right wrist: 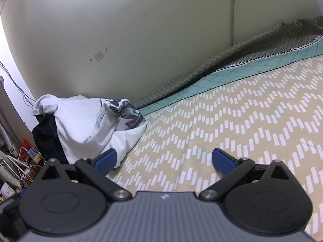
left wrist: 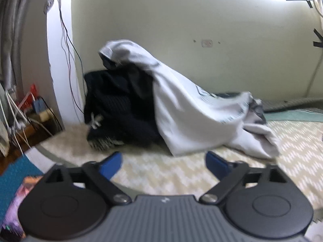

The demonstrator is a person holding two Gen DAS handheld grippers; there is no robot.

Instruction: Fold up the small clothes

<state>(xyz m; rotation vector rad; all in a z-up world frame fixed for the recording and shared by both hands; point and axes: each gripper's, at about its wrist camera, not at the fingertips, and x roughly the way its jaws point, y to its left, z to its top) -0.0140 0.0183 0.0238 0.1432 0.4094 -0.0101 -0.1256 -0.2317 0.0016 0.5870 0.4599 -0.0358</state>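
Left wrist view faces the pile: a white shirt (left wrist: pixel 191 111) draped over black clothes (left wrist: pixel 121 104), heaped against the wall (left wrist: pixel 181 20) on a patterned sheet (left wrist: pixel 161 171). Left gripper (left wrist: pixel 163 161) hangs just short of the pile, jaws wide, nothing between them. Only this view shows the cables (left wrist: pixel 66 30) running down left of the pile, and it is blurred.

Right wrist view is sharp and shows print lettering on the shirt (right wrist: pixel 84 121), plus a long stretch of bare sheet (right wrist: pixel 242 121) right of the pile. Right gripper (right wrist: pixel 164 159) is also spread wide and empty, its left finger (right wrist: pixel 106 161) just beside the shirt's edge.
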